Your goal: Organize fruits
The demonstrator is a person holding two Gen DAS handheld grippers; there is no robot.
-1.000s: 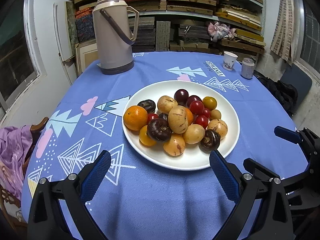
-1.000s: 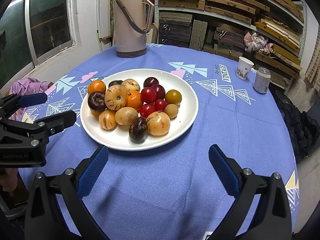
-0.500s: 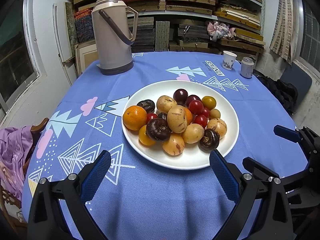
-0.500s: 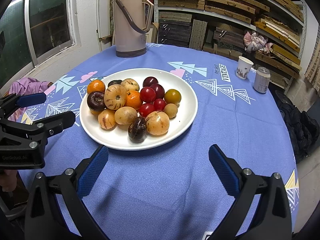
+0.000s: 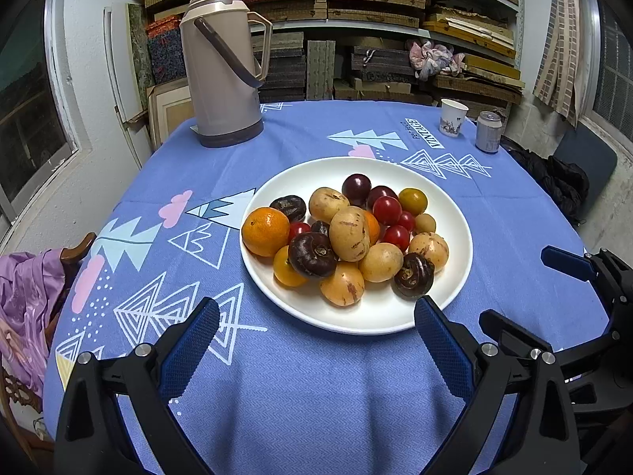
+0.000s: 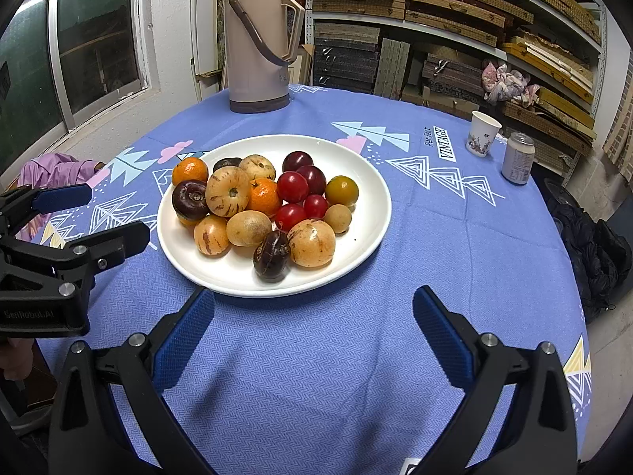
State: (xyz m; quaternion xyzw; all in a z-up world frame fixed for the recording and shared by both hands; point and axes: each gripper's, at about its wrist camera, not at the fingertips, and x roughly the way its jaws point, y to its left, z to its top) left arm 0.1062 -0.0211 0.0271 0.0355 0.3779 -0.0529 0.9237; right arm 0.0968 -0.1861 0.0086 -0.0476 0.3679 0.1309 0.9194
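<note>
Storage room, shelves of stacked boards behind a round table under a blue patterned tablecloth [image 5: 316, 396]. White plate [image 5: 455, 213] sits mid-table, piled with fruits [image 5: 348, 233]: oranges, red plums, dark purple ones, tan speckled ones. Thermos [image 5: 225, 67] stands at the far left; paper cup [image 5: 453, 116] and can [image 5: 488, 132] at the far right. Left gripper [image 5: 316, 332] spread wide, empty, hovering at the plate's near rim. Right gripper [image 6: 312, 316] also spread wide, empty, just short of the plate.
</note>
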